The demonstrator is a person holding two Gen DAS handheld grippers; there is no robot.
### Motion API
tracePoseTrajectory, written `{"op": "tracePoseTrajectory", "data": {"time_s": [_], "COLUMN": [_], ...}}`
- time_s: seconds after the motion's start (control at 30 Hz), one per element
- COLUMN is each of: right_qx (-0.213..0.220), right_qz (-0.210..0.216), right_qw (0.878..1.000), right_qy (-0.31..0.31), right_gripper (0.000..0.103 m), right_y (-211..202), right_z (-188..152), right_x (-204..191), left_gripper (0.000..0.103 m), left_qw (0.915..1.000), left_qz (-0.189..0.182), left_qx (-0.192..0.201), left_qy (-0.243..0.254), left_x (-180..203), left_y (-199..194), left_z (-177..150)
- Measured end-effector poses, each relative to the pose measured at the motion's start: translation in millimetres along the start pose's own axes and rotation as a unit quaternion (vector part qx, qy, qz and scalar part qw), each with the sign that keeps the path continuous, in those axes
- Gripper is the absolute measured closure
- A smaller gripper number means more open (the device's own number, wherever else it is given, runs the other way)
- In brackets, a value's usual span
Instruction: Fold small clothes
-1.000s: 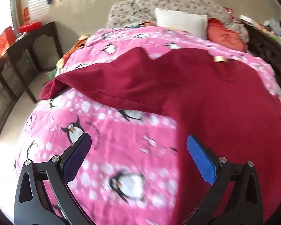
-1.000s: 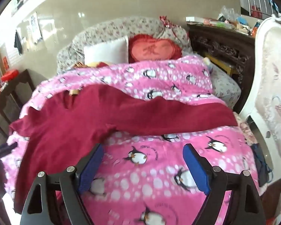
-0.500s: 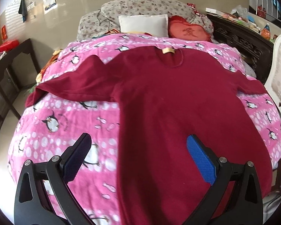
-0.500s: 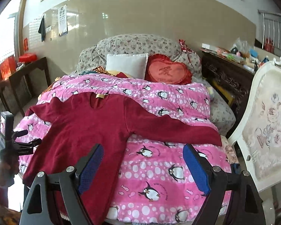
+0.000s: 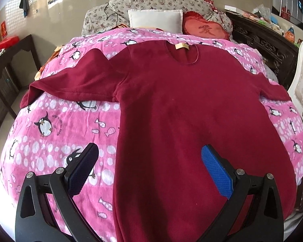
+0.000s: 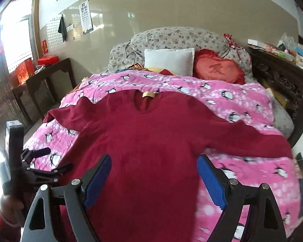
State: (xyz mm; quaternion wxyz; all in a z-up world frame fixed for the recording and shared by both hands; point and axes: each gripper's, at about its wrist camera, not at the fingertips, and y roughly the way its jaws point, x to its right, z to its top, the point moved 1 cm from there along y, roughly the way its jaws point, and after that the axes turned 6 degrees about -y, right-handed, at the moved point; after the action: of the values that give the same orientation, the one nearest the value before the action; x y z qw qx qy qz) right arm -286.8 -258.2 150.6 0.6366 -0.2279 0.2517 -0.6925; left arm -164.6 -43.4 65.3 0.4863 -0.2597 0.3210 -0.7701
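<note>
the left gripper (image 5: 149, 169) hangs over the near edge of the bed, fingers spread wide with nothing between them, one pad above the pink penguin blanket (image 5: 56, 125) and the other above the red shirt (image 5: 191, 111). the right gripper (image 6: 154, 177) is also wide apart and empty, above the lower part of the same shirt. a hand (image 6: 9, 203) grips the left gripper's handle at the near left corner of the bed. the shirt lies flat, face up, down the middle of the blanket, hem at the near edge, sleeves stretched toward the left and right edges, collar with its tan label (image 5: 181, 46) toward the far end. beyond it, at the head of the bed, sit a white pillow (image 6: 169, 60) and a red heart cushion (image 6: 218, 68), touching.
</note>
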Motion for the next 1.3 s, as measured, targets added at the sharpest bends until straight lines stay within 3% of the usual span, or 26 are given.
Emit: {"op": "tracePoseTrajectory", "data": {"time_s": [0.23,0.6,0.87,1.3], "right_qx": [-0.01,-0.006,-0.019,-0.031], "right_qz": [0.022,-0.018,-0.018,-0.024], "right_qw": [0.999,0.999,0.999,0.999], "right_qy": [0.028,0.027,0.019,0.016], "right_gripper": [0.018,0.018,0.018,0.018], "right_y": [37.6,64.9,96.1,122.8], "right_z": [14.7,39.7,51.6,52.4], "right_x": [-13.8,-15.3,-19.8,-25.8], "left_gripper": [0.001,0.001,0.001,0.001], "left_qw": [0.9998,0.999,0.9978,0.9987], "left_qz": [0.004,0.006,0.001,0.019], "left_qx": [0.012,0.028,0.036,0.026], "left_qy": [-0.018,-0.036,-0.056,-0.04], "left_x": [-5.5,-12.0,-14.8,-11.0], "left_y": [4.0,13.4,26.1,47.1], "left_z": [14.5,50.9,73.3,78.1]}}
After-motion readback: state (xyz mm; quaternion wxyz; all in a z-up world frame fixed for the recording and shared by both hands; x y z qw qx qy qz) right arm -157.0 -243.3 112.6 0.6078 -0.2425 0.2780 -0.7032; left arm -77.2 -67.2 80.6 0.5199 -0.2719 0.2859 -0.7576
